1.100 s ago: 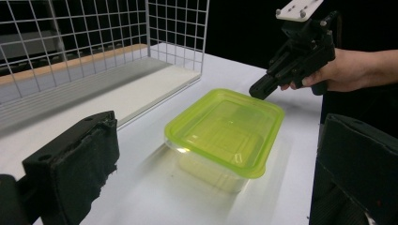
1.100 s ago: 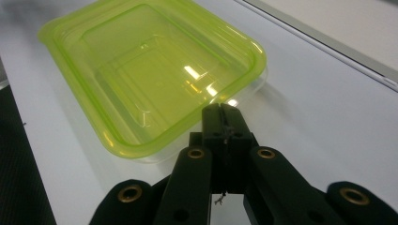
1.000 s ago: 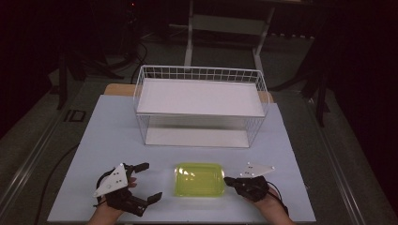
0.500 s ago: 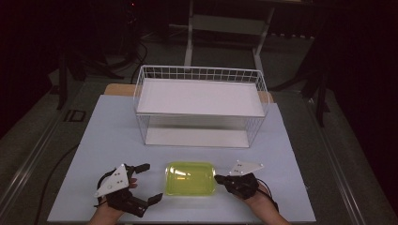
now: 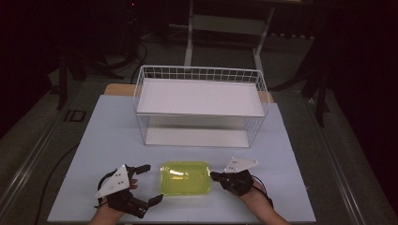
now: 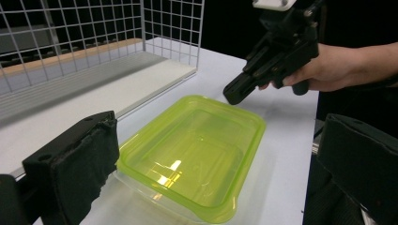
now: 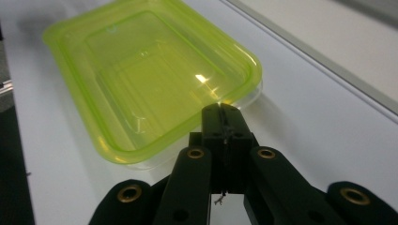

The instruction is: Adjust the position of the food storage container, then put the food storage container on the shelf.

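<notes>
A yellow-green plastic container [image 5: 185, 178] [image 6: 192, 150] [image 7: 150, 75] with a clear base lies flat near the table's front edge. My right gripper [image 5: 213, 176] [image 7: 224, 112] is shut with nothing between its jaws. Its tip rests against the container's right rim, and it also shows from the other hand's side as the right gripper [image 6: 232, 96]. My left gripper [image 5: 151, 183] [image 6: 223, 131] stands open just left of the container. Its two pads sit on either side of the container's left end without touching it.
A white wire rack [image 5: 199, 75] with a solid shelf stands on the white table [image 5: 108, 131] behind the container. Bare table lies between the rack and the container. The table's front edge is close under both hands.
My right gripper has moved left with its shut tip against the container, and the container has slid left toward the left gripper. The left gripper has stayed put.
</notes>
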